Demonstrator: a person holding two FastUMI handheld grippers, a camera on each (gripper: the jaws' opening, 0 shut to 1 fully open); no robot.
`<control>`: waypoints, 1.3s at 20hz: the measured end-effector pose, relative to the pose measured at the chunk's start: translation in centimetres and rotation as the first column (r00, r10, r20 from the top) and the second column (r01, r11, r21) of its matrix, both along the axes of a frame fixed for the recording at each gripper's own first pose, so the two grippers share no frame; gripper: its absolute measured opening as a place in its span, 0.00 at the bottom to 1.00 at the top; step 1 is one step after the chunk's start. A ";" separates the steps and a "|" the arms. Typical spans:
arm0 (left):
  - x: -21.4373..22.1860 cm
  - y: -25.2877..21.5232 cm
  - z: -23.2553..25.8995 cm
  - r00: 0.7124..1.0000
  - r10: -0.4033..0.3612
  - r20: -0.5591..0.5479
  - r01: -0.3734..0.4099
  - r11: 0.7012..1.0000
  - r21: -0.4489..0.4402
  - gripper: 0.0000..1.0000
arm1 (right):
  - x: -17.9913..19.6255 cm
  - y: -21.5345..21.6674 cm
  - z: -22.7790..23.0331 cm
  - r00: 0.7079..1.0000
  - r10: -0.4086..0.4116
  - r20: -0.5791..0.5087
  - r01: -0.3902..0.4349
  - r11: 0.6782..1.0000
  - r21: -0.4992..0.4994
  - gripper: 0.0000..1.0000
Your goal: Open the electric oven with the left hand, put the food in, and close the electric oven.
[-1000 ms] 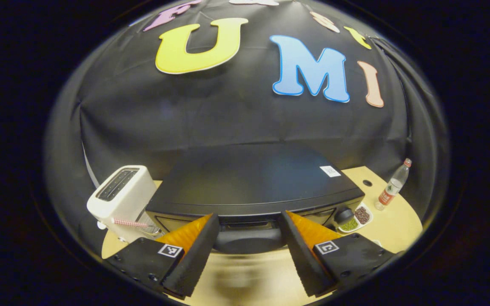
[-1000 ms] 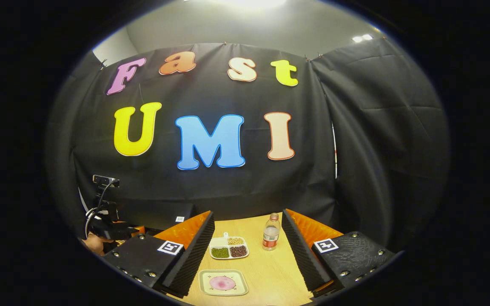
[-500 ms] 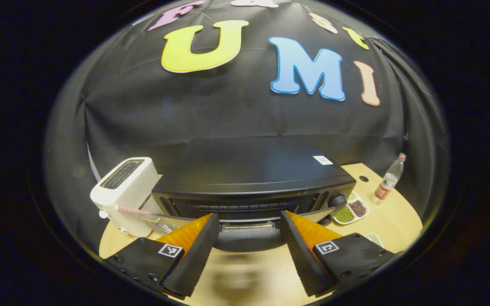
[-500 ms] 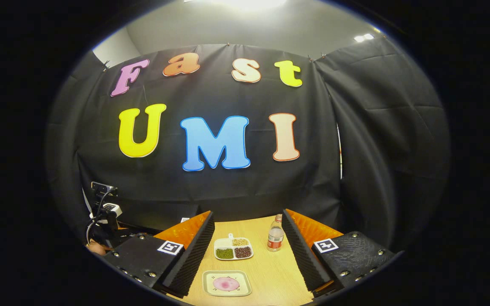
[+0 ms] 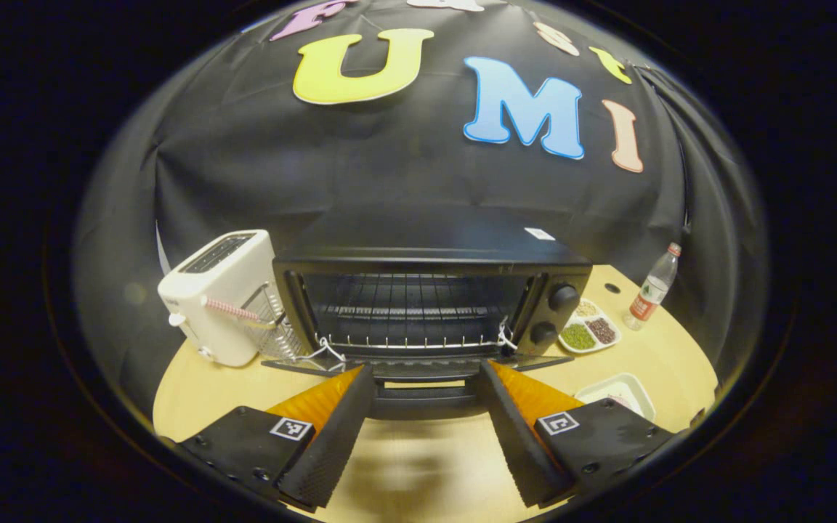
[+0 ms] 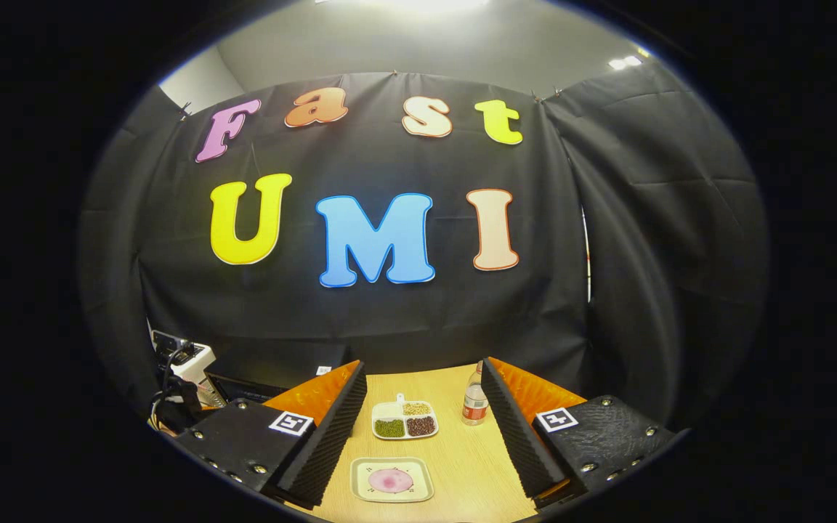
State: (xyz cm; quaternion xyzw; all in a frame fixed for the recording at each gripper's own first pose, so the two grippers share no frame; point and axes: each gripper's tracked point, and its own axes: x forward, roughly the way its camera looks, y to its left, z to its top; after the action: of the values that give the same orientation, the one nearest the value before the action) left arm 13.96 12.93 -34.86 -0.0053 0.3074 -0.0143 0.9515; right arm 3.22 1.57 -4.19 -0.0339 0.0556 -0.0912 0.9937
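1. Your left gripper (image 5: 424, 407) has its fingers spread wide either side of the oven door handle (image 5: 424, 398), touching neither side.
2. The electric oven (image 5: 429, 301) sits at 12 o'clock, door down, rack visible.
3. Your right gripper (image 6: 424, 428) is spread too, holding nothing; the food (image 6: 390, 480) lies on its plate (image 6: 360, 468) at 6 o'clock.
4. Your fingers hide the door's front corners.

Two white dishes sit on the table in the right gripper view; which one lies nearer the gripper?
The square plate holding one pink round of food. It sits low between the right gripper fingers; the divided dish of beans lies beyond it, beside the bottle.
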 end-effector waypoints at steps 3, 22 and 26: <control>-1.6 -0.1 -1.7 0.999 0.001 -0.038 -0.001 1.000 -0.003 1.00 | -0.3 0.1 -0.5 1.000 0.005 -0.014 -0.005 1.000 0.008 0.96; -4.4 -2.0 22.0 0.912 0.009 0.410 0.001 1.000 -0.023 1.00 | 2.4 -1.3 -14.7 0.836 0.166 -0.523 -0.113 0.985 0.132 0.96; -6.2 -1.4 25.9 0.883 0.024 0.468 -0.008 0.999 -0.037 1.00 | 2.2 -1.6 -20.3 0.680 0.212 -0.702 -0.066 0.971 0.229 0.96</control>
State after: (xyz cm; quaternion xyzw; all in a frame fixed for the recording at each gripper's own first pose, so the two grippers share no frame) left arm 7.73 11.52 -8.97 -0.0205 0.0681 -0.0124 0.9974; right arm 5.44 -0.07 -24.52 0.0210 0.4470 0.0111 0.8942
